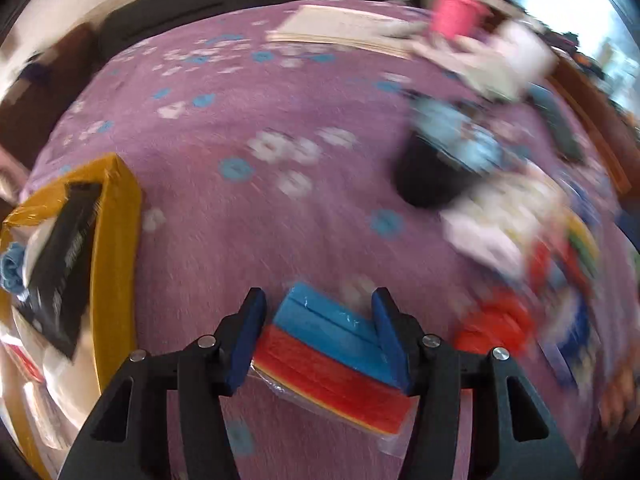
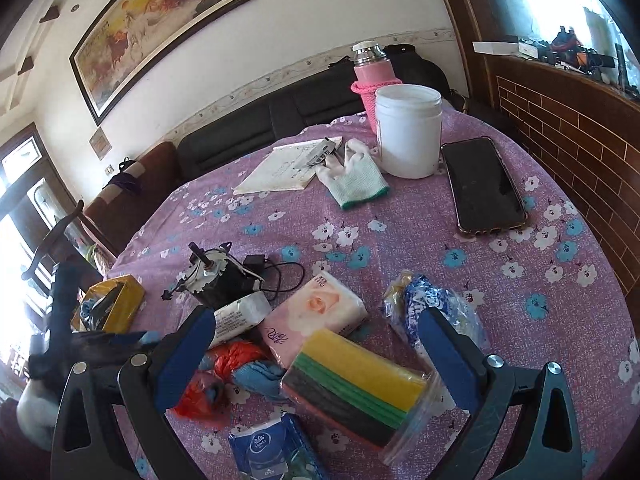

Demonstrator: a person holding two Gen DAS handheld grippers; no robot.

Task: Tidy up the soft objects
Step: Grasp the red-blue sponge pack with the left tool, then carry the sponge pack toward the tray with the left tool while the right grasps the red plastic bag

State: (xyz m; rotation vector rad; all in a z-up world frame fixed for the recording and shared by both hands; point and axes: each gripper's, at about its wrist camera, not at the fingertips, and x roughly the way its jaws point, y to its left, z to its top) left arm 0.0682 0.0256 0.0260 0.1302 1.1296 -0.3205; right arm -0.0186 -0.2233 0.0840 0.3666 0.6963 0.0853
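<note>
**Purple cloth, 2 grippers low over the soft things**

Purple flowered cloth (image 2: 400,236) covered the round table. The left gripper (image 1: 320,336) pointed steeply down at a wrapped cloth pack (image 1: 332,352) showing blue and red layers. Its blue fingers (image 1: 250,340) stood on either side of the pack, the right one against the blue edge, the left one at the red edge; whether they pressed firmly I could not tell. At 9 o'clock from that pack lay a yellow box (image 1: 116,240), open, with a black packet (image 1: 66,264) and a blue rag (image 1: 12,268) inside. A dark motor (image 1: 432,168) sat at 1 o'clock, blurred.

The right gripper (image 2: 320,356) was spread wide, grasping nothing. Between its fingers (image 2: 182,360), on the cloth, lay a bagged sponge pack (image 2: 356,384) with yellow, green and black layers. A pink tissue pack (image 2: 316,312) touched it at 11 o'clock. A white tissue pack (image 2: 240,316) lay at 10 o'clock, an orange bag (image 2: 224,364) at 9 o'clock, a blue tissue pack (image 2: 264,448) at 7 o'clock, and a blue-and-white bag (image 2: 432,308) at 1 o'clock.

Farther off at 12 o'clock lay a glove (image 2: 356,176), just beside a white jar (image 2: 408,136); a phone (image 2: 484,188) lay at 1 o'clock.
</note>
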